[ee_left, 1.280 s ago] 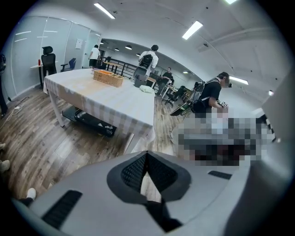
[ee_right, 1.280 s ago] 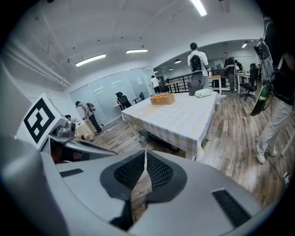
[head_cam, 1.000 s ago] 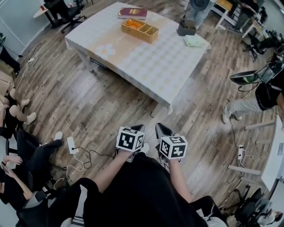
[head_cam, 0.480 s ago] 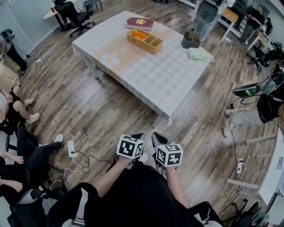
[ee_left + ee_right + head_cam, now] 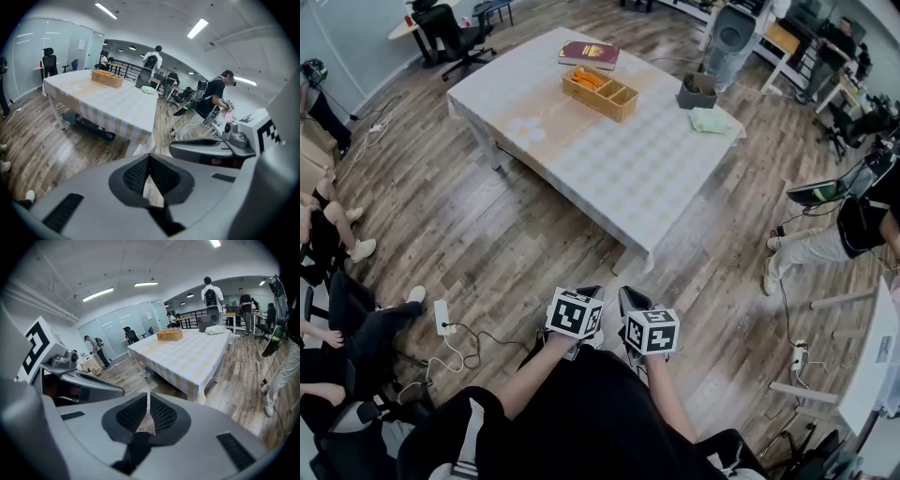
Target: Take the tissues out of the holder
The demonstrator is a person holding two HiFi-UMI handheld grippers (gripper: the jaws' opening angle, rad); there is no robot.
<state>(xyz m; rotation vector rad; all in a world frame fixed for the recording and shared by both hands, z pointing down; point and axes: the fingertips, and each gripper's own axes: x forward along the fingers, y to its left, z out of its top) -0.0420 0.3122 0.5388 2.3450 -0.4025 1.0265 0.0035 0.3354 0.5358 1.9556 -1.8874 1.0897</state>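
You hold both grippers well short of the table (image 5: 609, 178): the left gripper (image 5: 149, 157) and the right gripper (image 5: 148, 394) each have jaws pressed together with nothing between them. Across the table, near its far right-hand corner, stands the grey tissue holder (image 5: 697, 91), with a pale green tissue (image 5: 709, 120) lying on the table at that same corner. A one-handed pull could, I judge, lift the light holder or drag it off the table's edge
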